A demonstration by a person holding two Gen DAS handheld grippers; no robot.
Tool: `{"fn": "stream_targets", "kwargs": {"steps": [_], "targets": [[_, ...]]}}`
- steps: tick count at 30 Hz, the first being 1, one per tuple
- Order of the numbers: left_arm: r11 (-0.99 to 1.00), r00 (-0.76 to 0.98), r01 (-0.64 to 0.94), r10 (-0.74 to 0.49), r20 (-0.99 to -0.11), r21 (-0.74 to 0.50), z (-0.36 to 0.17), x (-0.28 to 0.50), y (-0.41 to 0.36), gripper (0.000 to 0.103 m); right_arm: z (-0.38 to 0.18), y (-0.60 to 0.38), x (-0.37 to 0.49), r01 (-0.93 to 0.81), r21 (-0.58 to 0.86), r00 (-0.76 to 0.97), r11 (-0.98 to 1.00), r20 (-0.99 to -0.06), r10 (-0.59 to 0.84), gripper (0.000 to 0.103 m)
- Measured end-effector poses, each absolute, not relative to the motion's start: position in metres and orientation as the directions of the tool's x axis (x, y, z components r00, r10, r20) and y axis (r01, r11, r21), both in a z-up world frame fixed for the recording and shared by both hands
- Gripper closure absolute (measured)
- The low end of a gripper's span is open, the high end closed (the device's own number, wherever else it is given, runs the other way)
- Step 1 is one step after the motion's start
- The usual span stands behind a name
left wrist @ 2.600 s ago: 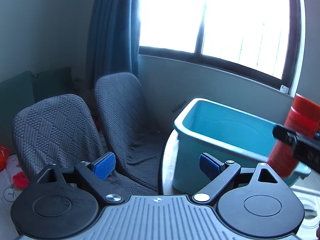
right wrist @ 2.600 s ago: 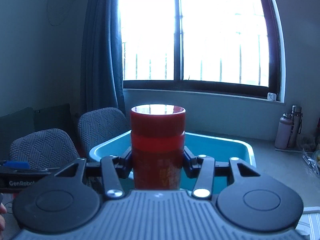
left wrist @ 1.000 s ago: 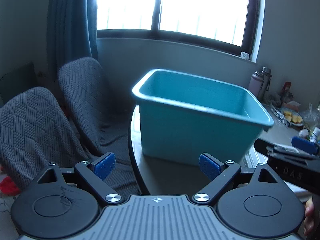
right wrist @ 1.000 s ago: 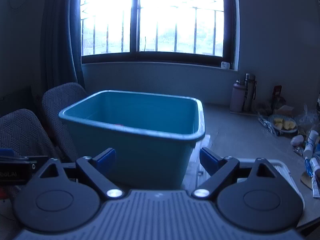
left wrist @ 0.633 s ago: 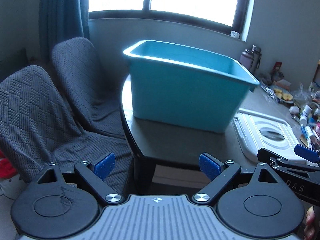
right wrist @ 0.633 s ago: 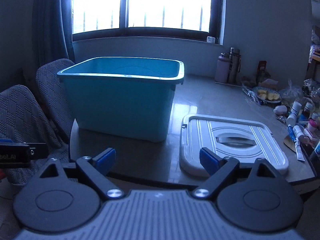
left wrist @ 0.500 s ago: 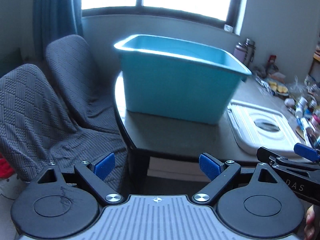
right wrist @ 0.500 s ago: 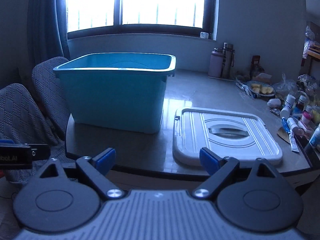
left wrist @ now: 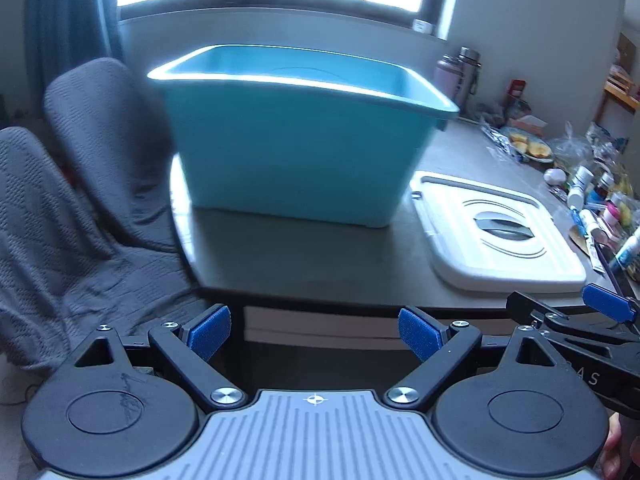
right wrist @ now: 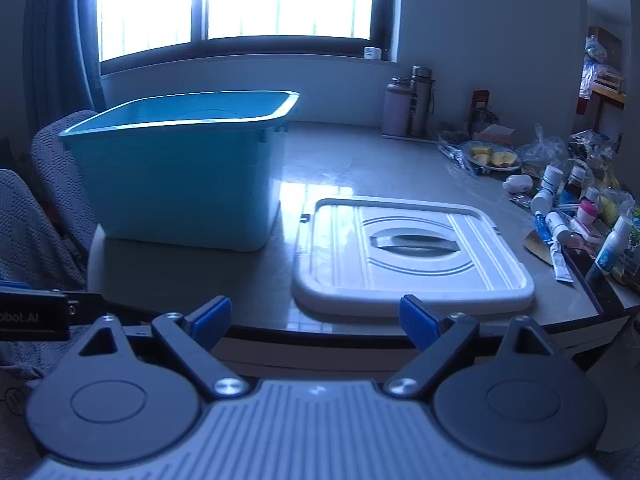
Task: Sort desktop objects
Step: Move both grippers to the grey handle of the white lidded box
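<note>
Tools point(left wrist: 314, 336) point(right wrist: 316, 322) now back off teal bin point(right wrist: 180, 168), red can gone.

Home: cluttered table point(right wrist: 360, 168), covered chairs point(left wrist: 60, 208)

The teal bin point(right wrist: 180, 184) and ribbed white lid point(right wrist: 412, 256) look like smooth plastic, the tabletop point(right wrist: 360, 168) glossy, the chair covers point(left wrist: 60, 220) coarse quilted cloth.

Two grey covered chairs point(left wrist: 80, 184) beside the table point(left wrist: 320, 264), window point(right wrist: 280, 0) behind.
</note>
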State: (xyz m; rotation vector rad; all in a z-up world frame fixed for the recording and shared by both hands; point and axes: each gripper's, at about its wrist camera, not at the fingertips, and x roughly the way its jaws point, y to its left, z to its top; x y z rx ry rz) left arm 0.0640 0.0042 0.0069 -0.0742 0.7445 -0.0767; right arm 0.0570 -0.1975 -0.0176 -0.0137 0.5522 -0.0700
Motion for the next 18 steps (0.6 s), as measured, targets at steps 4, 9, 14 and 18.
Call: {"fn": "stream_targets", "kwargs": {"steps": [4,9,14,18], "targets": [[0.993,0.725,0.073,-0.118,-0.678,-0.094,0.004,0.082,-0.022,0.01,-0.019,-0.221,0.067,0.085,-0.031,0.844,0.996,-0.528,-0.089,0.012],[0.99,0.709,0.105,-0.141,-0.691,-0.094,0.0,0.109,-0.06,0.01,-0.022,-0.254,0.086,0.108,-0.038,0.832,0.993,-0.544,-0.111,0.012],[0.986,0.696,0.136,-0.162,-0.699,-0.092,-0.004,0.137,-0.097,0.01,-0.027,-0.29,0.105,0.135,-0.043,0.819,0.99,-0.557,-0.136,0.012],[0.983,0.685,0.155,-0.176,-0.707,-0.094,-0.008,0.159,-0.126,0.01,-0.032,-0.317,0.121,0.152,-0.047,0.808,0.987,-0.569,-0.151,0.012]]}}
